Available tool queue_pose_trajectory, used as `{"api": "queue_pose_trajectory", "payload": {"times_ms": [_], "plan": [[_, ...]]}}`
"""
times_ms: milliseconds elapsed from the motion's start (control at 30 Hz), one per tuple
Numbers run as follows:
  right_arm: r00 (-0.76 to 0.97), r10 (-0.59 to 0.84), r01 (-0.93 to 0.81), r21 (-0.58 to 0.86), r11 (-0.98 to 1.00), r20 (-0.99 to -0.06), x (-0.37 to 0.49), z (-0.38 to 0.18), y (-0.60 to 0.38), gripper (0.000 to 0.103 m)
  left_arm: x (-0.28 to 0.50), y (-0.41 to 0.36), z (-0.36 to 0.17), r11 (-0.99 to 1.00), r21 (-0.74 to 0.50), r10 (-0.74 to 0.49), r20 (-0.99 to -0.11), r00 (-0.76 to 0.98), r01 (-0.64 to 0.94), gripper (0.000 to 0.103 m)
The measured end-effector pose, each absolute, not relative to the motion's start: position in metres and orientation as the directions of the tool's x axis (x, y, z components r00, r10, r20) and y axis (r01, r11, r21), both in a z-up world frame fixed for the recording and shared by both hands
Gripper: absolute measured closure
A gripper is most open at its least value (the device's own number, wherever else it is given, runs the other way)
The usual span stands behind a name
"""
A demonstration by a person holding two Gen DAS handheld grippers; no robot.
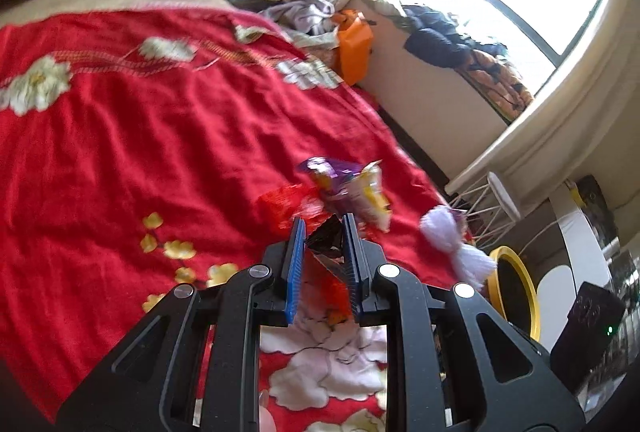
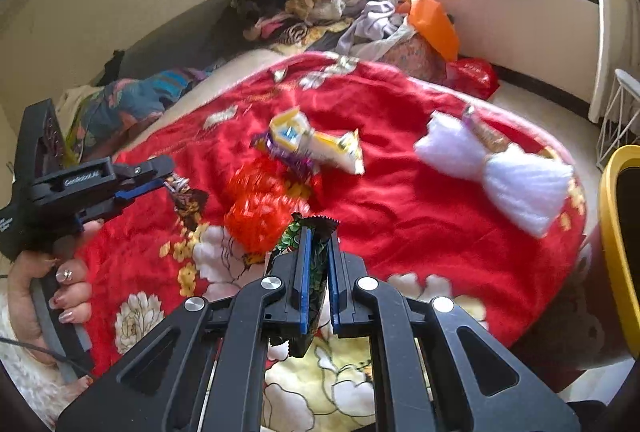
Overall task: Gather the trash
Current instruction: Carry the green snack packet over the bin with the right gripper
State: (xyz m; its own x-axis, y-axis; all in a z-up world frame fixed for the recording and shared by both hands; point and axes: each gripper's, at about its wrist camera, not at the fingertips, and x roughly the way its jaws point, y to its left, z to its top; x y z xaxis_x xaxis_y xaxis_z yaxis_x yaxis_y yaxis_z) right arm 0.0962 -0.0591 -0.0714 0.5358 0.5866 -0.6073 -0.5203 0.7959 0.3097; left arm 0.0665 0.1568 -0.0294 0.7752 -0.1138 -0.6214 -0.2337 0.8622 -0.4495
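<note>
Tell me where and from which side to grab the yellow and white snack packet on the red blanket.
Grip the yellow and white snack packet at its crimped end nearest the white yarn bundle. It lies flat and crumpled on the red blanket, so come from above, jaws across that thin raised edge. The purple wrapper crowds its other end.

Ahead of the right gripper (image 2: 318, 236) a red wrapper (image 2: 256, 208) lies just left of the tips, with a yellow packet (image 2: 320, 144) beyond it. To the right the blanket (image 2: 400, 200) is bare up to the white tassel (image 2: 500, 168). Far right, a yellow bin (image 2: 616, 232) stands past the bed's edge. The left gripper (image 2: 168, 176) blocks the left side; bare blanket stretches wide to its own left.
</note>
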Motion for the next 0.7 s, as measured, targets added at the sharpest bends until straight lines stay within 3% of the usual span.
{"api": "queue_pose_trajectory", "payload": {"times_ms": [700], "plan": [[0.718, 0.482, -0.361, 0.324, 0.875, -0.501, 0.113, -0.042, -0.14, 0.095, 0.09, 0.065, -0.009, 0.927, -0.373, -0.217, -0.6, 0.77, -0.029, 0.089]]}}
